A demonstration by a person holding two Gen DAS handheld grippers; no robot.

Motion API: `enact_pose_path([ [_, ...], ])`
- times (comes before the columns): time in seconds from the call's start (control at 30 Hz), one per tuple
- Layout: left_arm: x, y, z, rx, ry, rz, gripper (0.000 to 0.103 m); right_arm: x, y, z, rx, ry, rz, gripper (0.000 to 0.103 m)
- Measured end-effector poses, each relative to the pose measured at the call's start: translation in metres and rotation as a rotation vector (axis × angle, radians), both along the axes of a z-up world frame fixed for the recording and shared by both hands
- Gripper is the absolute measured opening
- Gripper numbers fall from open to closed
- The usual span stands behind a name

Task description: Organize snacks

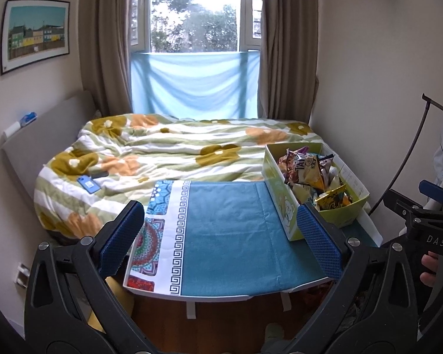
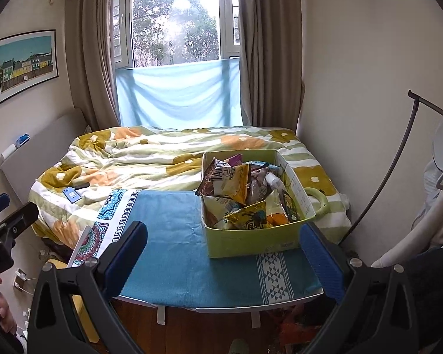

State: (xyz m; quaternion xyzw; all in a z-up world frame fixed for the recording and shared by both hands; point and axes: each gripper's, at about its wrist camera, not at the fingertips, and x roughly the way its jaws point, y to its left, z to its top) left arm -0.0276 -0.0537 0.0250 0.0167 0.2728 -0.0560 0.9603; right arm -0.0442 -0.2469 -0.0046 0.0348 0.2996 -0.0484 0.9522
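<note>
Wide bed [image 1: 168, 153] under a rumpled quilt of green stripes and mustard and orange flowers, filling the room below the curtained window [image 1: 194, 11]. Small white folding table [image 2: 280, 305] in front of the bed, draped in a teal cloth [image 1: 224, 230] with a white Greek-key band and bright mandala border along its left edge. Lime-green cardboard box [image 2: 250, 242] on the table's right half, open at the top, its far end reaching out over the quilt. Heaped inside the box, crinkled foil snack packets [image 2: 236, 188]: a tall yellow-and-brown bag upright at the far left corner, a gold-and-black triangular bag [image 2: 248, 215] leaning against the near wall, others too jumbled to sort. Rest of the teal cloth bare. Left gripper [image 1: 221, 236] poised above the table's near edge, blue-padded fingers spread wide, gripping nothing, right finger just beside the box's near corner. Right gripper [image 2: 224, 253] likewise agape and empty, poised before the box's near wall, not touching it. Framed picture of coloured houses [image 1: 35, 35] on the left wall. Blue phone-like slab [image 1: 87, 184] lying flat on the quilt, well apart from the table.
</note>
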Motion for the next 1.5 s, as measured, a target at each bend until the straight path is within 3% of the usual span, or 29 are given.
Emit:
enact_pose_path([
  [1.03, 0.014, -0.005, -0.01, -0.01, 0.025, 0.015, 0.102, 0.009, -0.002, -0.012, -0.012, 0.018, 0.01, 0.102],
  [1.5, 0.014, -0.016, -0.009, 0.046, -0.018, 0.04, 0.102, 0.014, -0.003, -0.014, -0.013, 0.025, 0.015, 0.102],
])
